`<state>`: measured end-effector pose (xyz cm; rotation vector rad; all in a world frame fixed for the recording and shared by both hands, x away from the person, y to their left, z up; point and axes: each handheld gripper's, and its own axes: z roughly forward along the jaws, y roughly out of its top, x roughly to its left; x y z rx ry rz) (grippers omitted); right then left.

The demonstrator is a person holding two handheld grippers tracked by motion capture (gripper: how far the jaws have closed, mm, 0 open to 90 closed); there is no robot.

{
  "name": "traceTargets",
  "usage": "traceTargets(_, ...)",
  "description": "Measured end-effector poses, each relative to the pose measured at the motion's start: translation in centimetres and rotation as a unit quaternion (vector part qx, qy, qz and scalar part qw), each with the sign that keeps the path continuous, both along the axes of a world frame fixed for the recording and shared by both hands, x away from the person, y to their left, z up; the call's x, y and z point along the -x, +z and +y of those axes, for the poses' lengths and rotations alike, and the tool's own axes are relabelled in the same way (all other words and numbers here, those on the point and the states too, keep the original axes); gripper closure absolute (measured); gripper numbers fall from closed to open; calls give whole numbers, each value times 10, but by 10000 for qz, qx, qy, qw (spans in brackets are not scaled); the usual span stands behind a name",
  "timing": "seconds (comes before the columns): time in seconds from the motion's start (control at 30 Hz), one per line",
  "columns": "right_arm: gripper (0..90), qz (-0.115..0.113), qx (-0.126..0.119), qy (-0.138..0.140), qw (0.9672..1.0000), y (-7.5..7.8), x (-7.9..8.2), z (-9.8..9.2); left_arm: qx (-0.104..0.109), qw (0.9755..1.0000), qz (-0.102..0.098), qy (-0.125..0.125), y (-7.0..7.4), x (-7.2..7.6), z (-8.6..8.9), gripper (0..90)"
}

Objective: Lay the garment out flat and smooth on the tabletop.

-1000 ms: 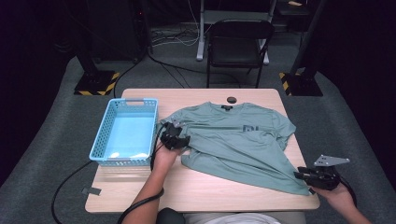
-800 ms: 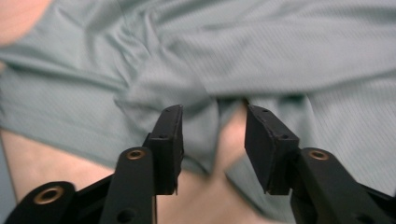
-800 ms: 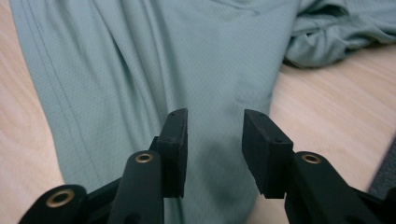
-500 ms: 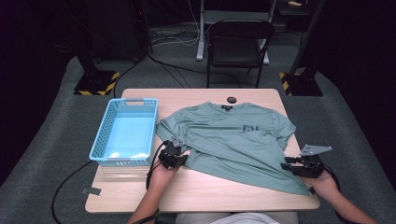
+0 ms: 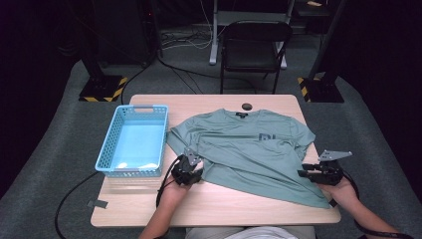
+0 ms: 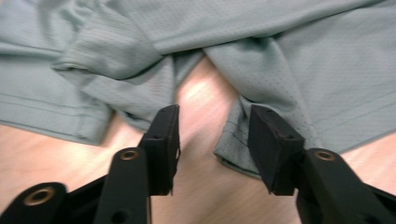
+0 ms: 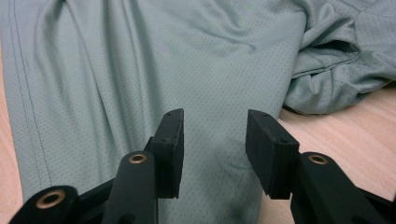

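1. High view: a green shirt [image 5: 244, 149] lies spread on the table [image 5: 219, 209], collar toward the far edge, hem running along the right side toward the near right corner.
2. At the shirt's left edge, the left gripper [image 5: 188, 167] sits near the rumpled sleeve, held by a hand [image 5: 174, 191] that comes in from the near edge.
3. Left gripper view: the left gripper [image 6: 212, 135] has its jaws partly apart. They have just been opening a little. Bare wood shows between them. A folded corner of cloth lies against the inner face of the right-hand jaw, but the pads do not squeeze it, so nothing is gripped.
4. In that same view the shirt [image 6: 280, 56] bunches just ahead of the jaw tips, with folds to either side of a gap where the table shows.
5. High view: the right gripper [image 5: 311, 173] lies at the shirt's right side near the hem, close to the table's right edge, jaws pointing left over the cloth.
6. Right gripper view: the right gripper [image 7: 214, 140] stands about half open over flat cloth of the shirt [image 7: 140, 70]. Cloth lies under and between the jaws, not pinched.
7. A blue basket [image 5: 110, 144] stands by the left edge of the table, just beside the shirt's sleeve.
8. A small dark disc [image 5: 246, 106] sits near the far edge, just beyond the collar.
9. Behind the table stands a black chair [image 5: 255, 47].
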<state>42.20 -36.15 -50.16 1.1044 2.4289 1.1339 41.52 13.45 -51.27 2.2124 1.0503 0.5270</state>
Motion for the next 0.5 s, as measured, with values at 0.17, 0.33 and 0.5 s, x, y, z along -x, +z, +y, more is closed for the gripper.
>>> traceTargets(0.17, 561, -9, 44, 65, 10000, 0, -1, 4, 501, 9986, 173, -39, -4, 2, 7, 672)
traceTargets(0.33, 555, -79, 104, 64, 9999, 2, -5, 5, 634, 9973, 369, -95, -3, 5, 12, 837)
traceTargets(0.5, 519, -226, 193, -240, 9993, 17, -27, -1, 411, 9983, 417, 42, 1, 15, 19, 853)
